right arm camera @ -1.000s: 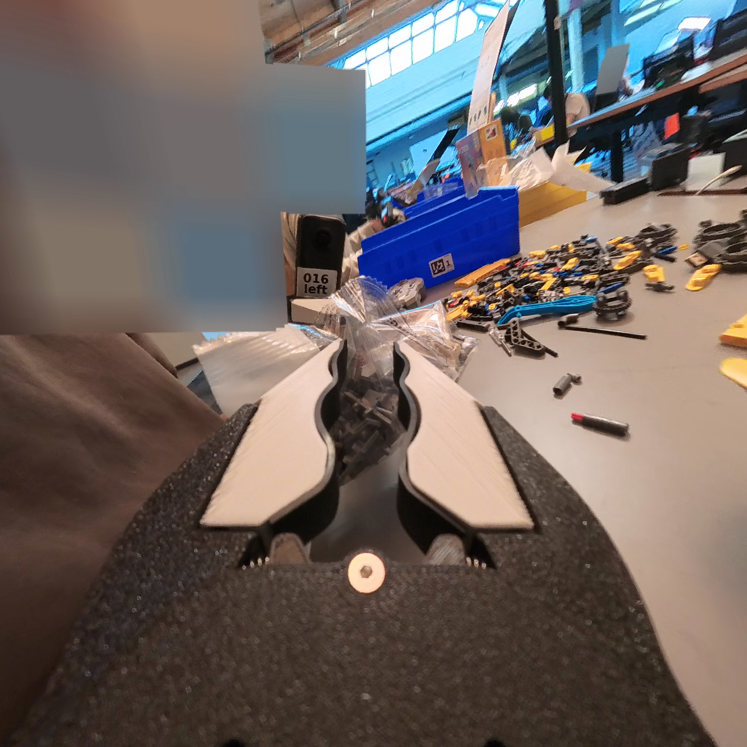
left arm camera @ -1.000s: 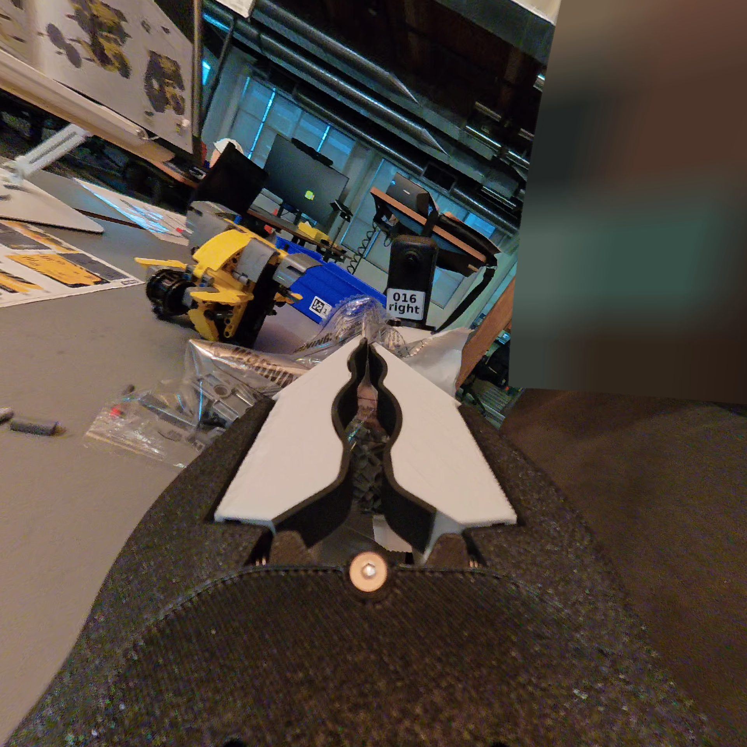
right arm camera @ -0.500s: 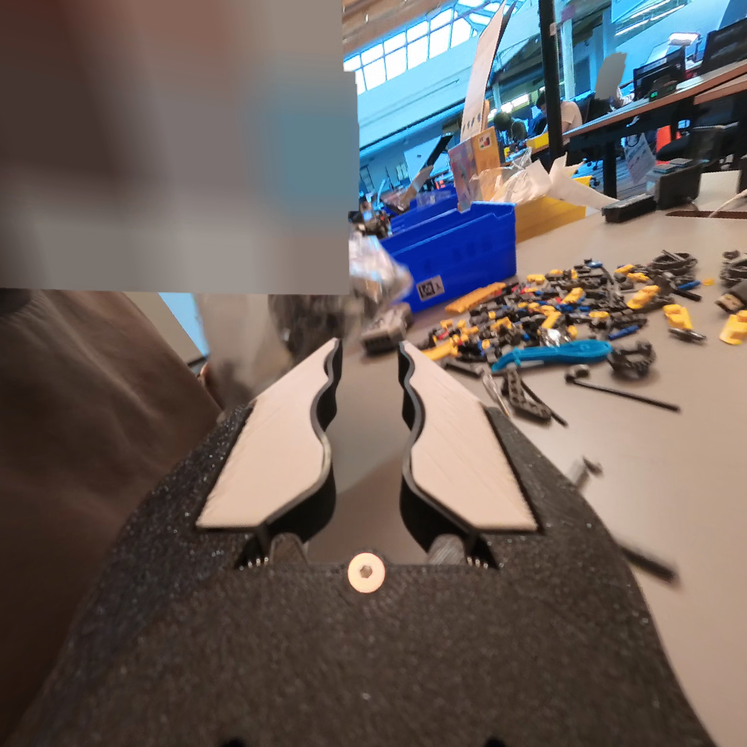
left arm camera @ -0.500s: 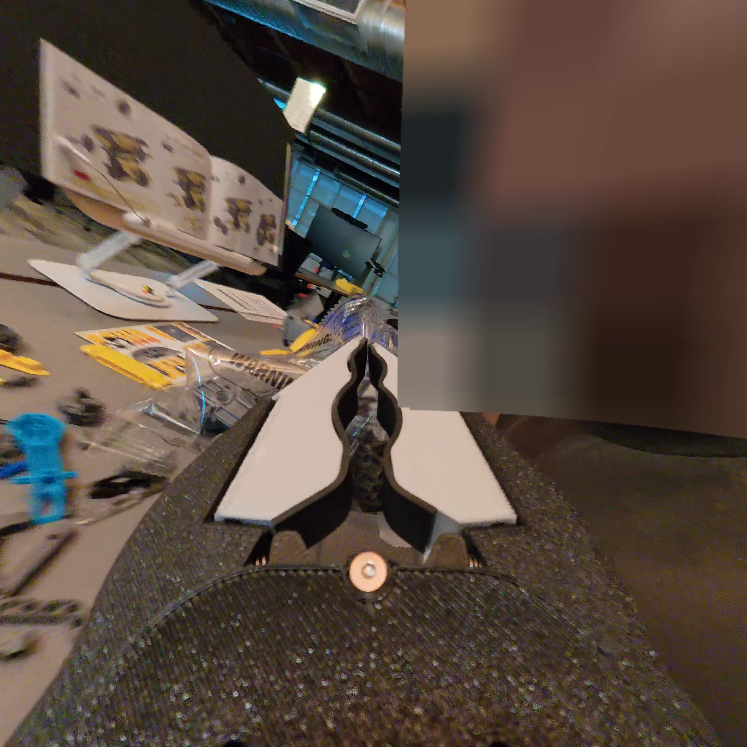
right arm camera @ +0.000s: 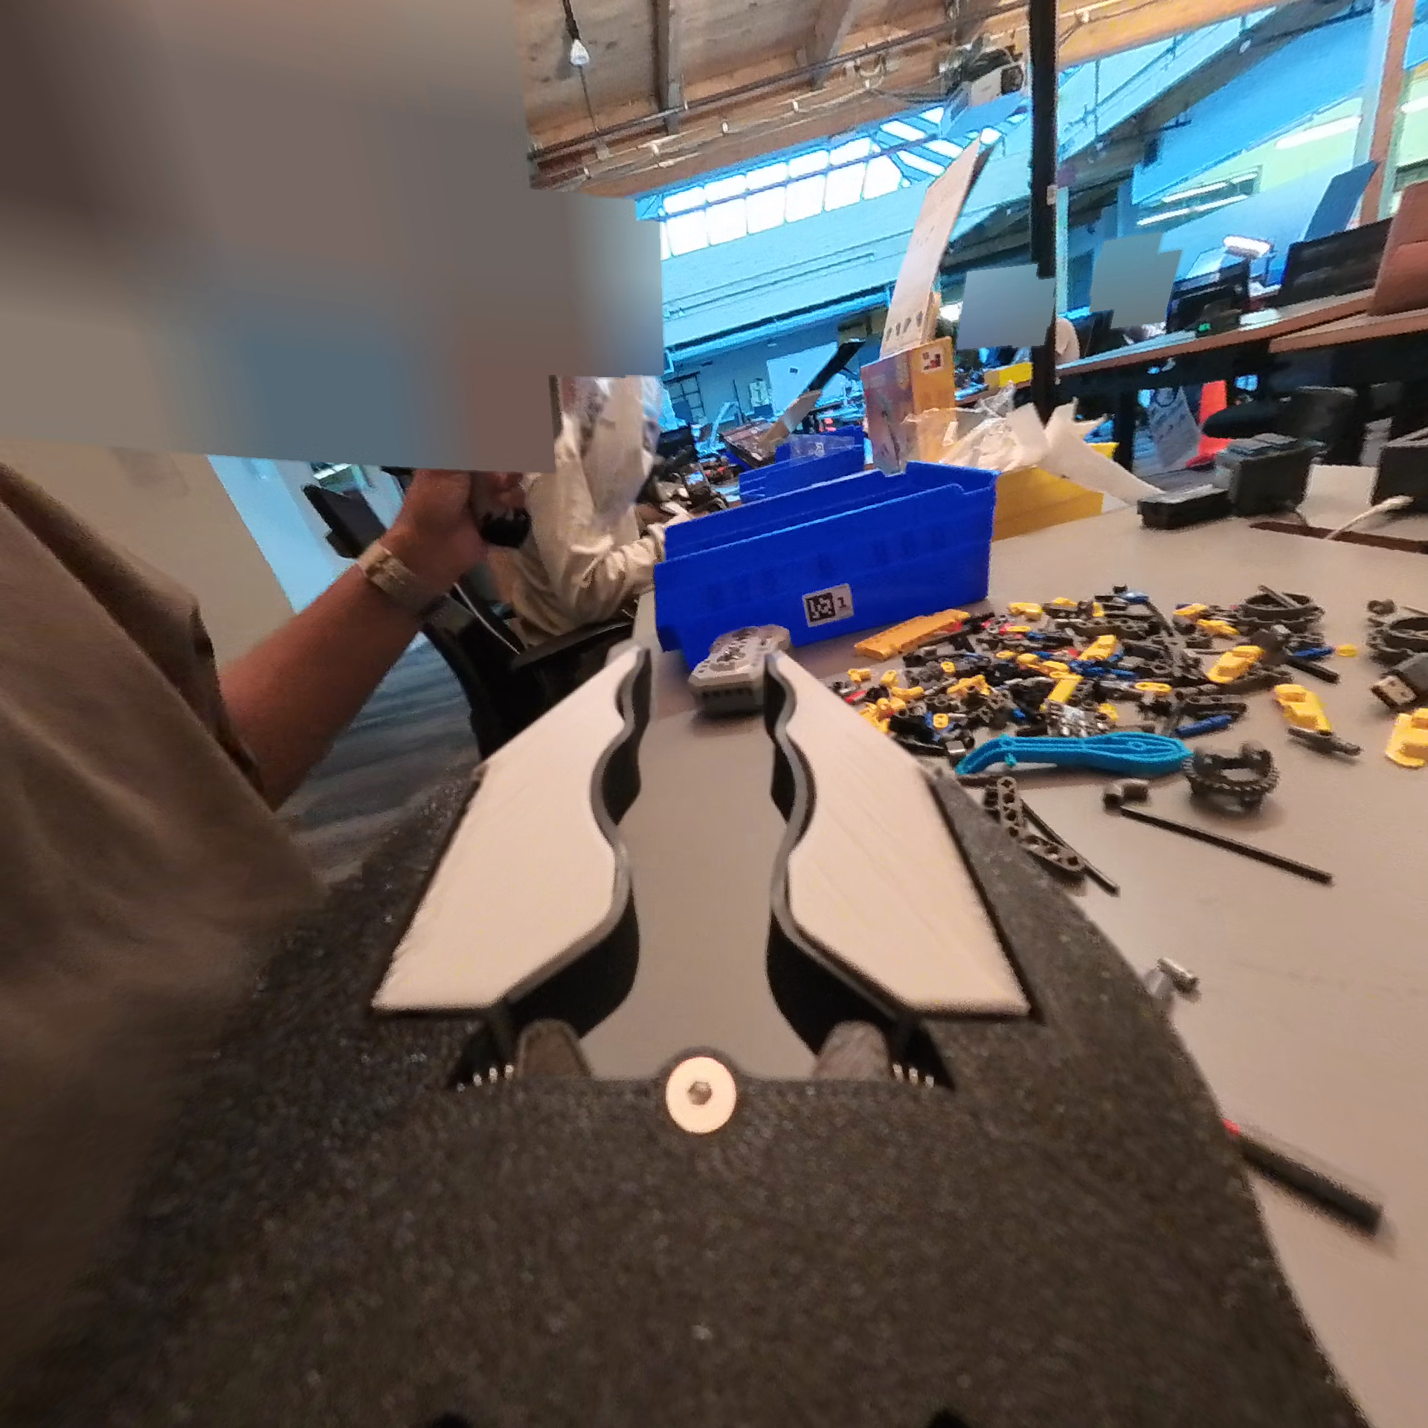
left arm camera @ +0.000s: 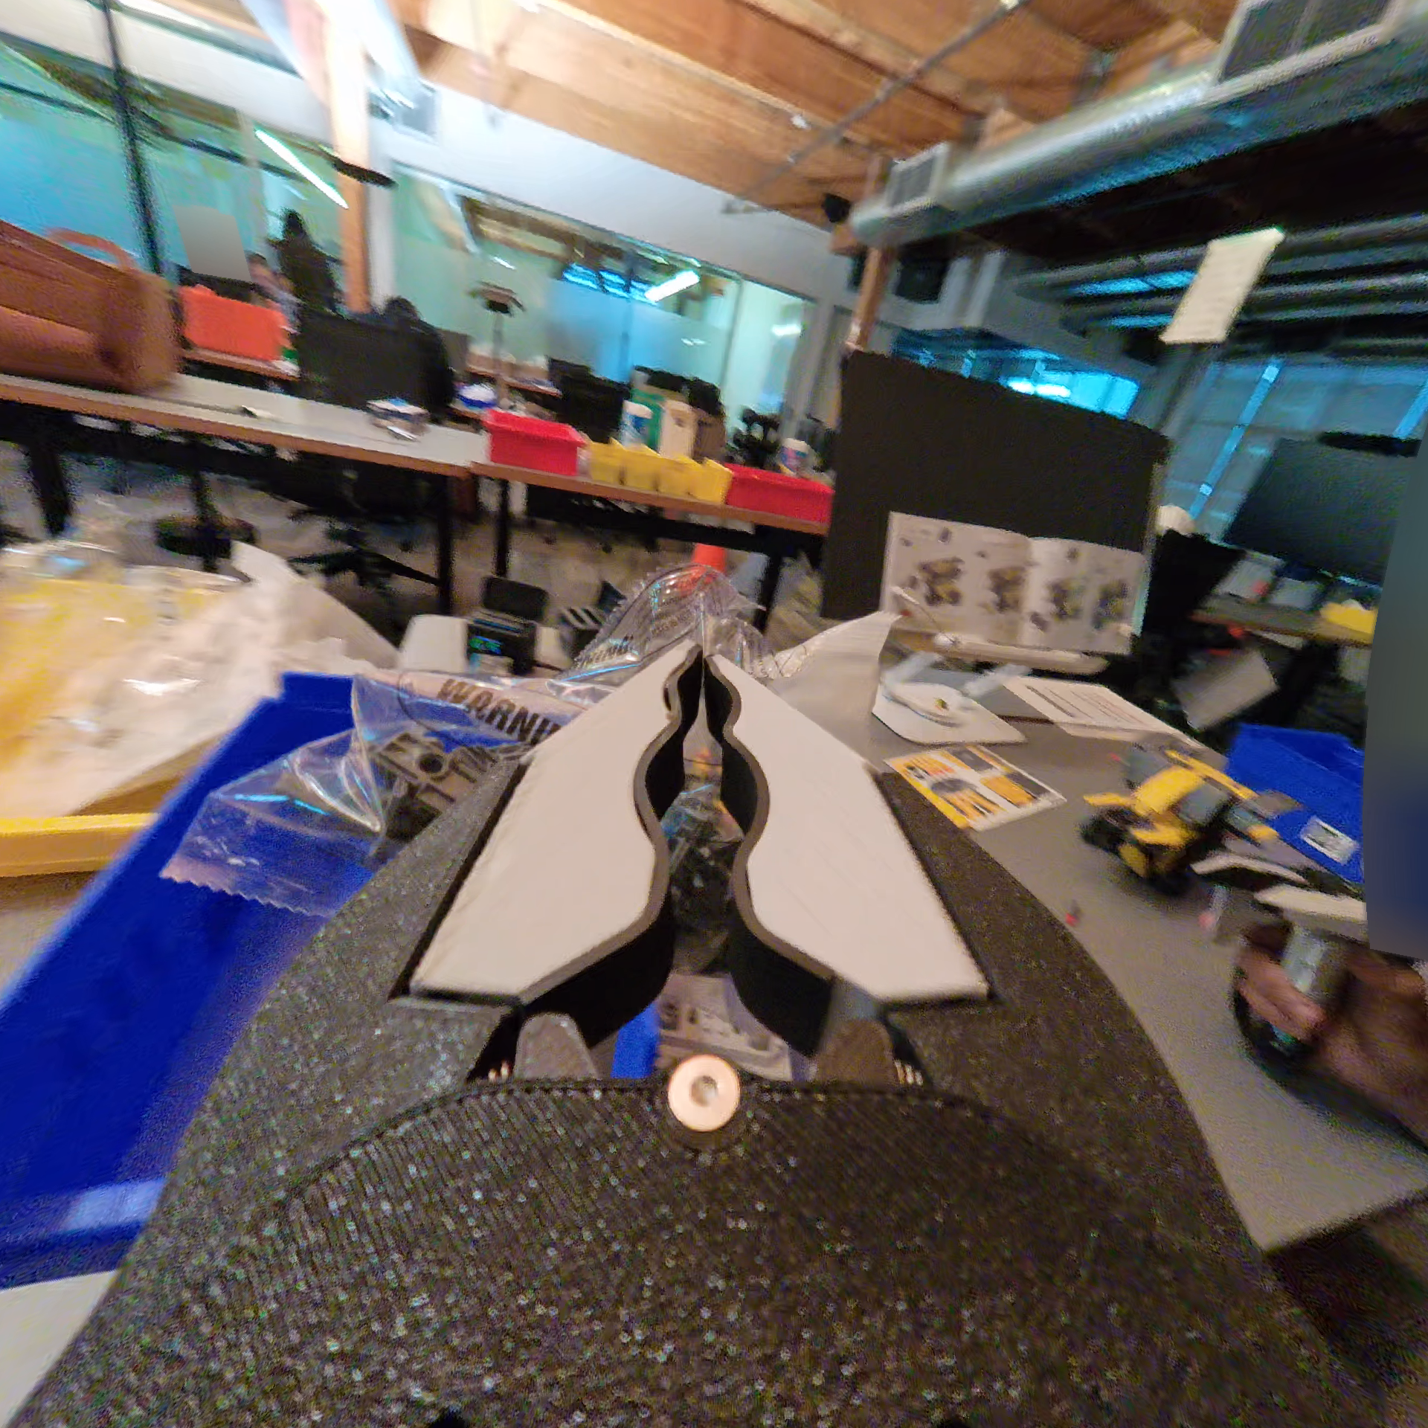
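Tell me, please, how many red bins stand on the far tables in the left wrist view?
2. One red bin stands left of the row of yellow bins; the other red bin stands right of it. Others may be hidden.

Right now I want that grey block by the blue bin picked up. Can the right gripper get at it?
Probably yes: the right gripper is open and empty, the grey block lies just beyond its fingertips, nothing between.

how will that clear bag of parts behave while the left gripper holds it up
Likely floppy: the clear bag is crinkled thin film, sagging beside the left gripper, which is shut on its top. Probably bottom-heavy, since dark parts sit low inside, so it may swing. The glossy film could slip from the pinch, over the blue bin.
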A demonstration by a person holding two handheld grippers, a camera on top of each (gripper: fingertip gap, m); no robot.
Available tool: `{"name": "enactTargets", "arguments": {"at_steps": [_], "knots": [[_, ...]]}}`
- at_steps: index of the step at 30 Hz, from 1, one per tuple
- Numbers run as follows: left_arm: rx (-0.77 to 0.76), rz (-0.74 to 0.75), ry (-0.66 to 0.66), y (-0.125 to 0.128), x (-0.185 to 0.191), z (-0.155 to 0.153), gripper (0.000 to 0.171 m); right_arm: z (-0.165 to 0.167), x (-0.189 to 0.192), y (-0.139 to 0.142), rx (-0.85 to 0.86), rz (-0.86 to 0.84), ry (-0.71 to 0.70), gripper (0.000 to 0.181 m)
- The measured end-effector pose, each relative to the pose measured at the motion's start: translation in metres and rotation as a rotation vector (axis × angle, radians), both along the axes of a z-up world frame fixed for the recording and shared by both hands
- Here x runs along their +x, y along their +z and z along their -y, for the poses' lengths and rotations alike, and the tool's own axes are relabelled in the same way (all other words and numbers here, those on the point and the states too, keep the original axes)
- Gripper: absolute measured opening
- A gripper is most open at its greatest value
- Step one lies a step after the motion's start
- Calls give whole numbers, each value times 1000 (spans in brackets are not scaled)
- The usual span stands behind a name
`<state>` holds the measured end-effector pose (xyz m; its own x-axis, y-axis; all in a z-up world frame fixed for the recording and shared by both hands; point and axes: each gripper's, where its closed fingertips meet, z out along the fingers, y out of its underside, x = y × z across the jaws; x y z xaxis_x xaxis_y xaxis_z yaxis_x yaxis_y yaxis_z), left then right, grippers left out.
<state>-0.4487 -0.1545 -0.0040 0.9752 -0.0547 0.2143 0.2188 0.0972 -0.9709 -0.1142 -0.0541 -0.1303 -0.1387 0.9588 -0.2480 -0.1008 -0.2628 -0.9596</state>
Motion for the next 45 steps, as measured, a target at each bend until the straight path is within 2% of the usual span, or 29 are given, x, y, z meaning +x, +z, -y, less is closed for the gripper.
{"name": "enactTargets", "arguments": {"at_steps": [5,7,11,15,18,22,28,29,30,33,35,37,41,45], "knots": [[143,0,90,18,-64,12,0,-5,-9,-3,2,53,-108,29],[139,-12,85,10,-81,2,0,-9,-13,-5,16,90,-179,29],[71,-9,94,-22,-108,-27,0,-14,-28,-11,30,188,-270,29],[57,19,79,-41,-118,-46,0,-19,-40,-20,85,265,-347,28],[-10,21,47,-54,-114,-58,0,-20,-50,-17,95,286,-349,29],[-165,18,103,-83,-116,-64,0,-13,-57,-6,121,244,-316,31],[-328,120,100,-114,-112,-65,1,11,-41,8,144,147,-275,31],[-345,145,103,-115,-109,-62,17,15,-36,10,141,134,-264,32],[-322,169,119,-110,-107,-56,41,18,-29,13,141,120,-256,33],[-174,158,186,-73,-90,-28,65,27,-6,18,156,87,-257,34],[-84,103,205,-47,-63,-8,68,30,9,15,174,84,-276,34],[-65,35,205,-33,-27,2,69,32,21,9,188,94,-295,35],[-101,-72,88,-36,62,-8,75,33,39,1,180,95,-287,36],[-113,-93,-128,-58,149,-43,76,14,53,-2,184,118,-323,39]]}}
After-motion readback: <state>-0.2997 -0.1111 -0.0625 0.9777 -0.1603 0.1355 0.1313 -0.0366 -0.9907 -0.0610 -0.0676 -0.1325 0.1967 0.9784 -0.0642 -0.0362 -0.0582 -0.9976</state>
